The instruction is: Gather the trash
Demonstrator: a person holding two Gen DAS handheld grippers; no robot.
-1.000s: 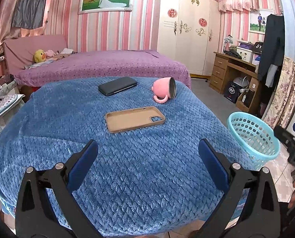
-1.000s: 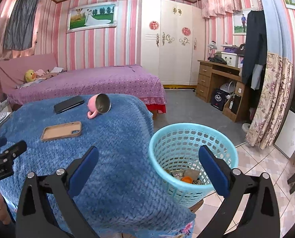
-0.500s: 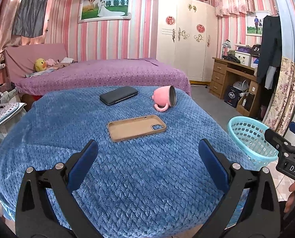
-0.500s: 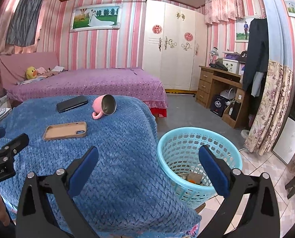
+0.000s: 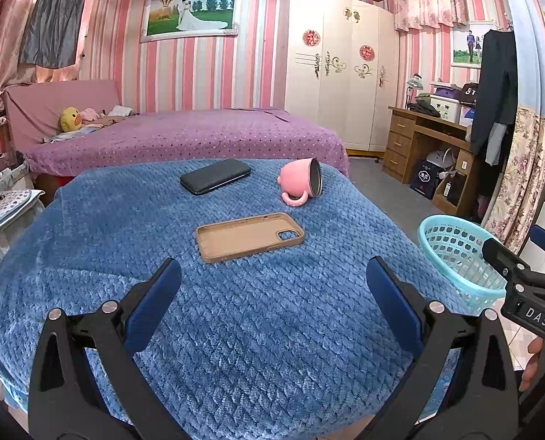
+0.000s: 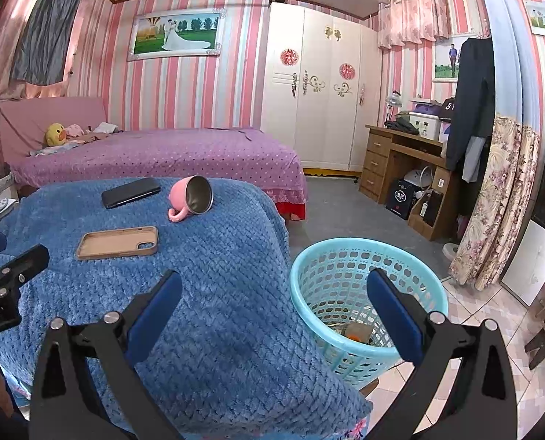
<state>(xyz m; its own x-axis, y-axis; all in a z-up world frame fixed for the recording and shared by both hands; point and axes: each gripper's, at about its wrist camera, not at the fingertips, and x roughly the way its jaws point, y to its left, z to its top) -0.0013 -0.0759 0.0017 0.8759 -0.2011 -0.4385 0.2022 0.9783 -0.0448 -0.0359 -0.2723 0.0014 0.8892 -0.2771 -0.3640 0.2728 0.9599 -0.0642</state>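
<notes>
Now | both claws, left claw (image 5: 272, 293) and right claw (image 6: 274, 293), spread apart, empty | round turquoise plastic mesh basket (image 6: 368, 256) holds trash | blue-blanketed bench (image 5: 236, 311) apparently cleared | next: verify, finish

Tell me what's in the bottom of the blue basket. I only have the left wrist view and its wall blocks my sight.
Observer: The basket holds a few small pieces at the bottom, one of them orange.
Operator: Is the right gripper carrying anything?
Observer: No. The right gripper is open and empty, above the blanket edge next to the basket.
Operator: Anything inside the pink mug?
Observer: The mug lies on its side with its mouth towards the right wrist camera, and its metal inside looks empty.
</notes>
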